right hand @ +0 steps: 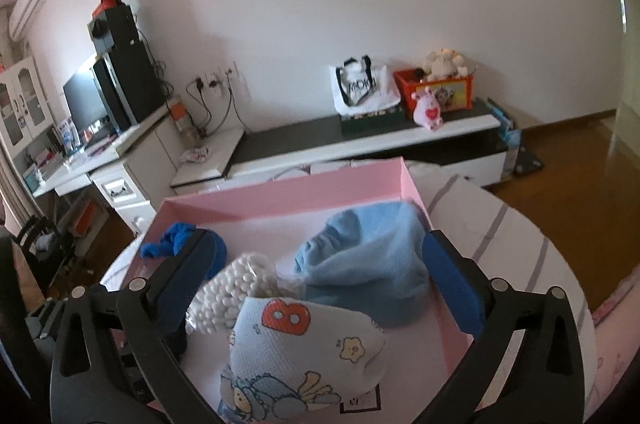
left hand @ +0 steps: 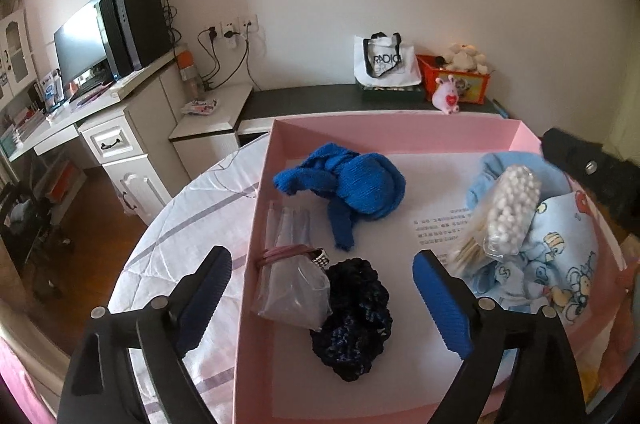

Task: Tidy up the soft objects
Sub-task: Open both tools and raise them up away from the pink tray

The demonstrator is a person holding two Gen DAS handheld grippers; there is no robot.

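Evidently the sorting was well advanced: every soft item in view already lay inside the pink box (left hand: 400,129), which stood on the round worktop (left hand: 188,224) with its striped cover. The step in hand appeared to be settling or rearranging the contents, not fetching more.

The left gripper (left hand: 322,290) hovered over the box's near left corner, spread wide and holding nothing. One finger hung outside the left wall, the other over the box floor. Between them lay a clear plastic bag (left hand: 292,292) with a red hair band (left hand: 282,252), and touching it a dark knitted piece (left hand: 354,320). A royal-blue knitted item (left hand: 352,187) lay farther in, well apart from the fingers.

The right gripper (right hand: 320,278) was likewise spread and empty above the box's right side. A cartoon-print cloth (right hand: 304,348) sat between its fingers, partly over a bag of cotton swabs (right hand: 236,292), with a light blue fleece hat (right hand: 372,264) just beyond.

Judged next move: a descent onto one piece and a gentle closure, since the knitwear would compress readily and the slick bag might slip.
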